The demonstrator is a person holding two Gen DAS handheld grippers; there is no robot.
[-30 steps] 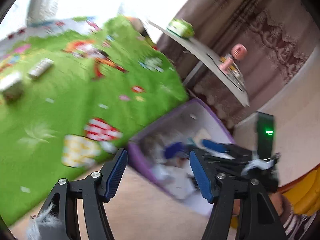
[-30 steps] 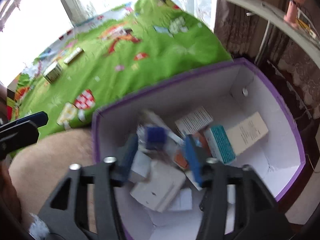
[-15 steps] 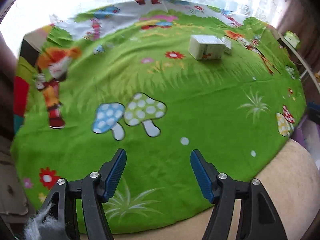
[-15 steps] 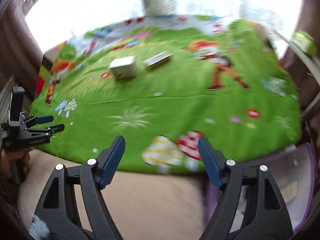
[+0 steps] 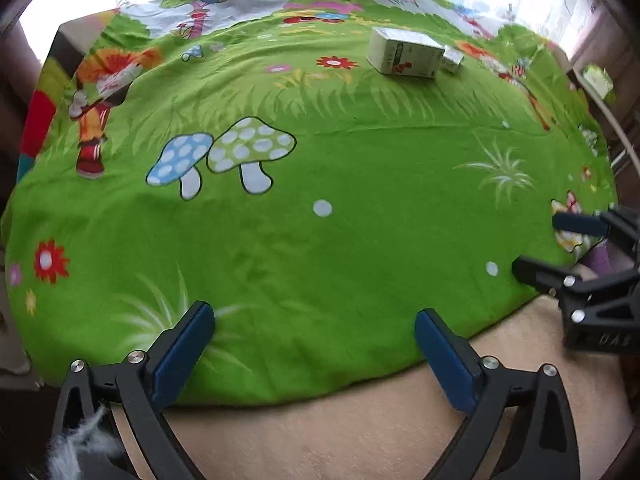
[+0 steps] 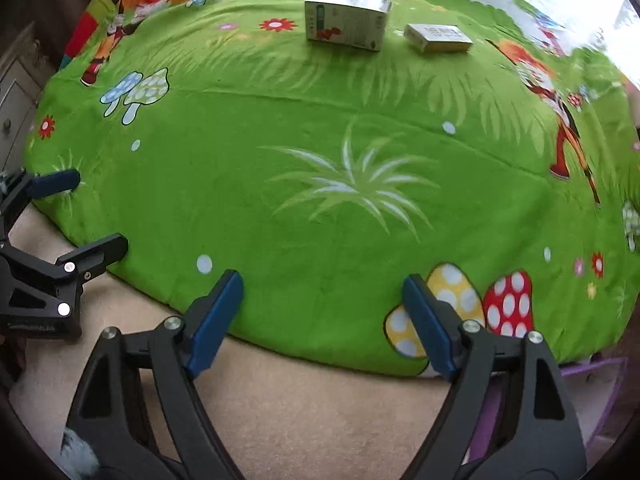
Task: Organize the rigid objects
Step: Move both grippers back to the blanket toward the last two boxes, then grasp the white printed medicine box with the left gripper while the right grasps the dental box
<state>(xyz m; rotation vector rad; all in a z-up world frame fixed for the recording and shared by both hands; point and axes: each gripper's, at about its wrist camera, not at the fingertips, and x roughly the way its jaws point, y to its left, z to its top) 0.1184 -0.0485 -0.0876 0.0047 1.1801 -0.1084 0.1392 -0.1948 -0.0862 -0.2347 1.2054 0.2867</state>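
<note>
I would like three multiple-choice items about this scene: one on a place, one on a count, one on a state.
1. Where does the larger box lie?
A. far side of the green blanket
B. beside the red mushroom
C. on the beige floor

2. How many boxes lie on the blanket?
A. one
B. two
C. four

3. What is between the fingers of the right gripper?
A. the larger box
B. a bottle
C. nothing

Key: 1 A, it sits far up the blanket. 2 B, the larger box and a flat smaller box beside it. 3 C, its jaws are opening over bare blanket; the left gripper is opening too, also empty.
</note>
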